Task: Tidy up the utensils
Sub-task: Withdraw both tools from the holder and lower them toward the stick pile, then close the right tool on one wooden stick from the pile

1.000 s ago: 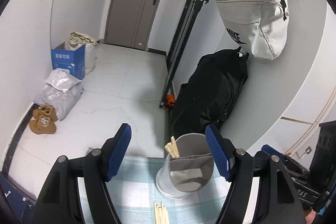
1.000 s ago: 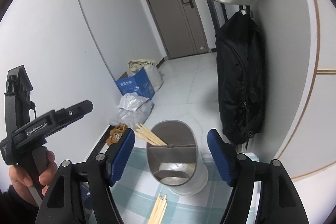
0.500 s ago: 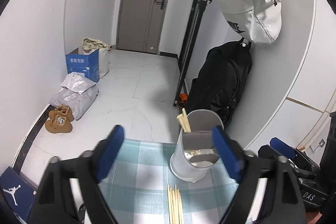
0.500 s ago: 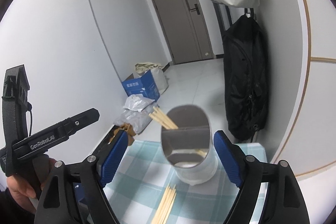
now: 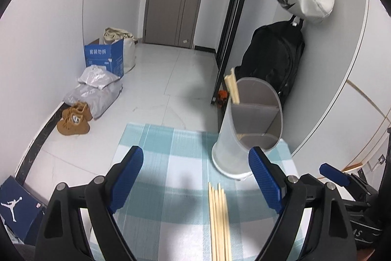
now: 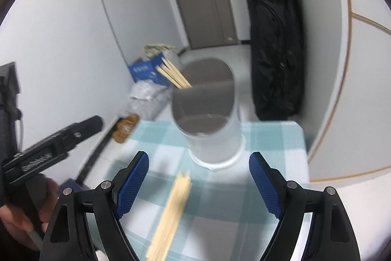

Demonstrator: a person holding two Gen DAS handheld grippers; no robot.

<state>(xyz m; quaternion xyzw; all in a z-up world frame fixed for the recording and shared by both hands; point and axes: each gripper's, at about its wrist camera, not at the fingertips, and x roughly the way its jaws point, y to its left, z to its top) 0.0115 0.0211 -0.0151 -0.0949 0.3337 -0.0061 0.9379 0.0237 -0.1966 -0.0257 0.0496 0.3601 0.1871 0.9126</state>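
Note:
A translucent white utensil holder (image 5: 232,146) (image 6: 212,146) with grey dividers stands upright at the far end of a blue-checked cloth. Several wooden chopsticks (image 5: 232,87) (image 6: 173,75) lean out of its left compartment. Several more loose chopsticks (image 5: 218,219) (image 6: 171,217) lie bundled on the cloth in front of it. My left gripper (image 5: 195,151) hovers open above the cloth, the loose chopsticks below its right finger. My right gripper (image 6: 199,155) is open too, with the loose bundle below and between its fingers, untouched. Neither holds anything.
The checked cloth (image 5: 158,143) covers a small table whose far edge drops to a tiled floor. Beyond lie a blue box (image 5: 105,58), grey bags (image 5: 95,92) and tan shoes (image 5: 73,119). A black bag (image 5: 273,60) hangs at the right wall. A hand (image 6: 14,219) holds the left gripper.
Both grippers have sunk toward the table and tipped downward, and their jaws stand wider. More of the cloth and the loose chopsticks now shows. The holder has not moved.

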